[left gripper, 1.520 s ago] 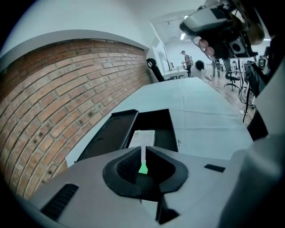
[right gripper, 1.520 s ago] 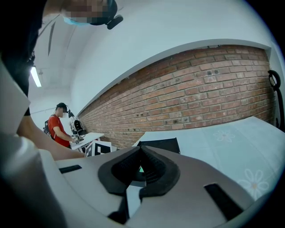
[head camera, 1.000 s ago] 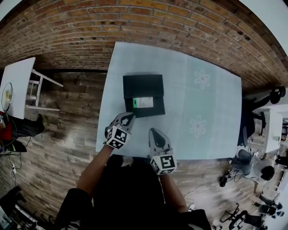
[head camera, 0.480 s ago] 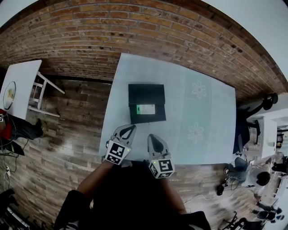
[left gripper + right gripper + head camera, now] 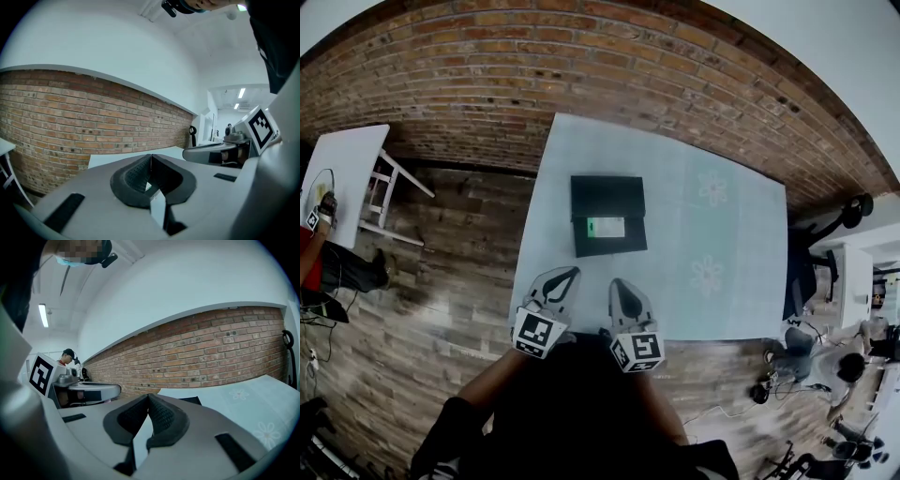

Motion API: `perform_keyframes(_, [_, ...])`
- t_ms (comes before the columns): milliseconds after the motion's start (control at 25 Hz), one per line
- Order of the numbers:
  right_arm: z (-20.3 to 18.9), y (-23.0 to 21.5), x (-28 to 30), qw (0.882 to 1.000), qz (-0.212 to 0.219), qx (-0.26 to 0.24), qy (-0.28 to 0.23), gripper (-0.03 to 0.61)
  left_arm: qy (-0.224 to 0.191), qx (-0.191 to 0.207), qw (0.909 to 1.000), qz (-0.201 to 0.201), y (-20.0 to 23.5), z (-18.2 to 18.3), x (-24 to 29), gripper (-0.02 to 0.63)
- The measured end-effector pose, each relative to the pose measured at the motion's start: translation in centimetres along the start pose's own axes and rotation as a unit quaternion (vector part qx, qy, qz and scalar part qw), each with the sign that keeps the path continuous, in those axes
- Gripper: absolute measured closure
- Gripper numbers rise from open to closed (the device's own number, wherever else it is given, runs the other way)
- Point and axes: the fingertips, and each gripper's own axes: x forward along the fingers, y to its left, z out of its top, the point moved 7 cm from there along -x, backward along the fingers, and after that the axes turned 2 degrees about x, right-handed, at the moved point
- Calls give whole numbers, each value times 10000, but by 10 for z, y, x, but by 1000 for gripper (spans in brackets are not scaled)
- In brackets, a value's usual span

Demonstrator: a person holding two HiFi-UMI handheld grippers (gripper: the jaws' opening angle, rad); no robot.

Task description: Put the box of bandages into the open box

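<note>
A black open box (image 5: pixel 607 199) lies on the pale blue table (image 5: pixel 722 253), left of its middle. A white and green box of bandages (image 5: pixel 606 227) rests in the front half of the black box. Both grippers hover over the table's near edge, well short of the black box. My left gripper (image 5: pixel 571 273) is shut, its jaws pressed together with nothing between them (image 5: pixel 150 158). My right gripper (image 5: pixel 620 282) is beside it, also shut and empty (image 5: pixel 147 397). A dark corner of the black box (image 5: pixel 190 401) peeks past the right jaws.
A brick wall (image 5: pixel 581 75) runs behind the table. To the left, a small white table (image 5: pixel 342 178) stands on the wooden floor (image 5: pixel 459 244), with a person (image 5: pixel 319 253) at the frame's edge. Chairs and a desk (image 5: pixel 853 281) crowd the right side.
Both grippers have drawn back from the black box to the table's near edge, the left one more. The bandage box stays in the black box.
</note>
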Motion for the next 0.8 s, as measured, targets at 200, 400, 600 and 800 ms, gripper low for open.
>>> perform_keyframes(200, [3,0,-5,9999,-108,-52,-77,554,-235,-25,9997,109,3,3,-9,580])
perform_keyframes(400, [2,2,-7,9999,-92,29,-81,554,-275,-17,9995,141,3,3,-13,580])
perform_keyframes(600, [0,5,-7,9999,-89,55,-77,554,-350,-20,9993,149,3,4,-15,580])
perform_keyframes(800, [0,4,-9,9999,-74,56,-67,554,-292,2,9995,131,1,3,-15,580])
